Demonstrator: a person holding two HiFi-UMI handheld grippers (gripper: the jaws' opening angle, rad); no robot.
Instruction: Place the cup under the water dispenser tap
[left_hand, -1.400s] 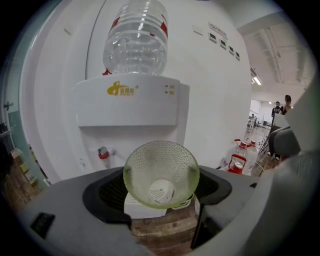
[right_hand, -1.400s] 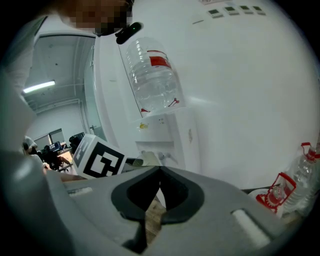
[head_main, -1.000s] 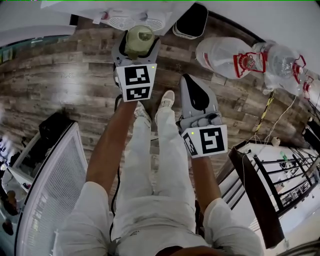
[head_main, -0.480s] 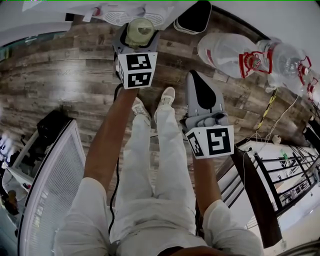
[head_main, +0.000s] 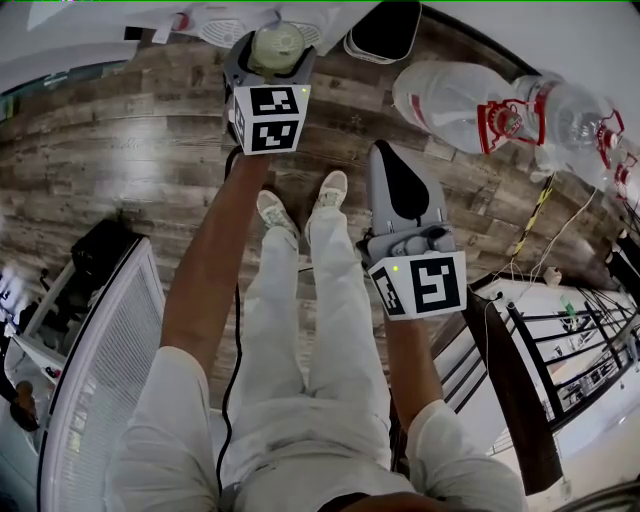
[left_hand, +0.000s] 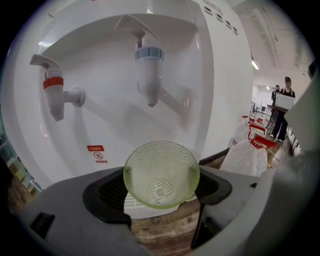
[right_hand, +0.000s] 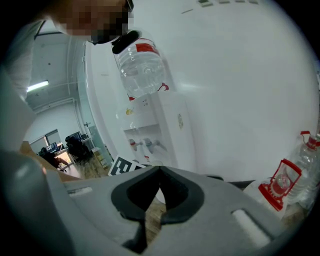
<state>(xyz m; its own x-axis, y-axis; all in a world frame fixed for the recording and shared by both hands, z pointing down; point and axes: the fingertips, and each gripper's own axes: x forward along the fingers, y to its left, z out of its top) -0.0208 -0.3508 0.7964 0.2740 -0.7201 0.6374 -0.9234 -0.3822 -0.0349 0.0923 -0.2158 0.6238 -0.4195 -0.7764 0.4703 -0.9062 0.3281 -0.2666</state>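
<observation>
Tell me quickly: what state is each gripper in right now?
Left gripper: closed on the green cup.
Right gripper: closed, holding nothing.

In the recess of the water dispenser (left_hand: 215, 75) I see open room under the blue tap (left_hand: 149, 70), above the drip tray (left_hand: 134, 202). The red tap (left_hand: 56, 95) juts out at the dispenser's left. To its right, big bottles (head_main: 455, 105) crowd the floor (head_main: 120, 150).
</observation>
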